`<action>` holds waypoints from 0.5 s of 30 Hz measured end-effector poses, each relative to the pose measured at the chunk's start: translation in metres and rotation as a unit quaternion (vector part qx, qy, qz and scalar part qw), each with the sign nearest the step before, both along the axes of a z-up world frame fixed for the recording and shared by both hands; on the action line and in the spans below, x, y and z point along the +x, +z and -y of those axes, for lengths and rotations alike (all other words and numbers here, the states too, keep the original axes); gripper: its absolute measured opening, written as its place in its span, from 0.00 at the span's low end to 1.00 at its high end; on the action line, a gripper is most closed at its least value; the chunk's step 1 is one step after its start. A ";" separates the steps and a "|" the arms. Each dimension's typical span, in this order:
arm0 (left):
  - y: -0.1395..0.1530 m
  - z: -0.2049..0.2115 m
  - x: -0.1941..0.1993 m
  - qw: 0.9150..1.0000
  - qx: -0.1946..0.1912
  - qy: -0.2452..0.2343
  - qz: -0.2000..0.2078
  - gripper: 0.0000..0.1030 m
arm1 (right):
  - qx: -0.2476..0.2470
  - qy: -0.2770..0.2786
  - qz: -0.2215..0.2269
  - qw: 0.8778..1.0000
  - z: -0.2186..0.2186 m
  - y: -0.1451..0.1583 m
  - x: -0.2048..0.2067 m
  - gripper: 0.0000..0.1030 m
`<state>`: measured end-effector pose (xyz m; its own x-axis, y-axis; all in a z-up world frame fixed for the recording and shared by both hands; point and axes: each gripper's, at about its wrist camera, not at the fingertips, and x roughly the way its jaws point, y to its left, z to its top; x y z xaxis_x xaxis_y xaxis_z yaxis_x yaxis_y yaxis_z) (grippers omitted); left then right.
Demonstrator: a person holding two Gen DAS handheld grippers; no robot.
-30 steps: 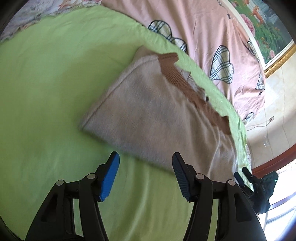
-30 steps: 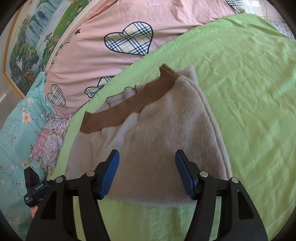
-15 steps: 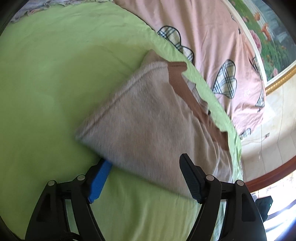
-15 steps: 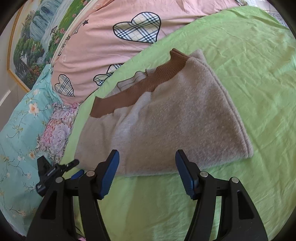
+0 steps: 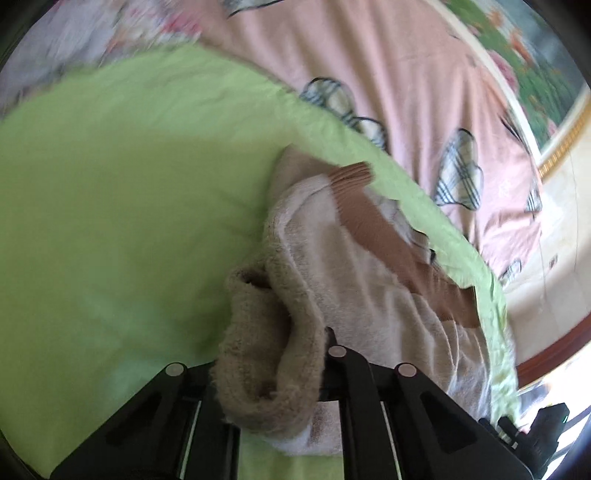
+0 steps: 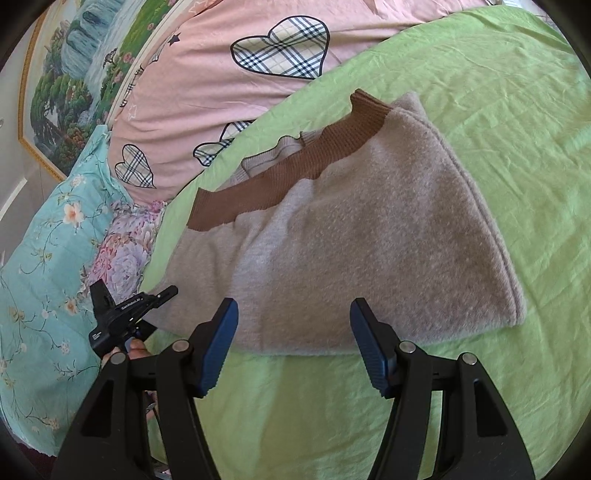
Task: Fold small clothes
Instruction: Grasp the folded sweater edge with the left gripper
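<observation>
free: bare green sheet [image 6: 517,155] right of and in front of my right jaws | blocked: bunched sweater [image 5: 269,354] fills my left jaws | far edge: pink quilt [image 6: 221,85] | left edge: floral pillow [image 6: 44,240]

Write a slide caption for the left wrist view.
Left tongs shut on the beige garment's bunched near corner, lifting it off the green sheet.

Left hand-held gripper [image 5: 269,373] fingertips buried under bunched sweater [image 5: 369,295]; floral bedding [image 5: 92,29] blurred.
</observation>
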<state>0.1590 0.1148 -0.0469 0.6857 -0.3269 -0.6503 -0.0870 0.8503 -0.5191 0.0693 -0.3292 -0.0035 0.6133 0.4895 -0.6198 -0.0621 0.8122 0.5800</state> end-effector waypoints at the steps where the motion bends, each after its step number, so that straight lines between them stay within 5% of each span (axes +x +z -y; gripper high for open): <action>1: 0.010 0.008 -0.001 1.000 0.013 -0.011 0.012 0.06 | 0.001 -0.001 0.001 1.000 0.002 0.001 0.002 0.62; 9: 0.077 0.104 -0.010 0.986 0.051 -0.136 0.083 0.06 | 0.022 0.012 0.012 1.000 0.018 0.017 0.027 0.62; 15: 0.060 0.178 -0.017 0.971 0.085 -0.213 0.069 0.06 | 0.034 0.048 0.002 0.998 0.019 0.028 0.066 0.62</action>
<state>0.1419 -0.0630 0.0127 0.5967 -0.4951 -0.6315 0.3508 0.8687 -0.3496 0.1351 -0.3481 0.0242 0.5646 0.5863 -0.5809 -0.1399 0.7616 0.6327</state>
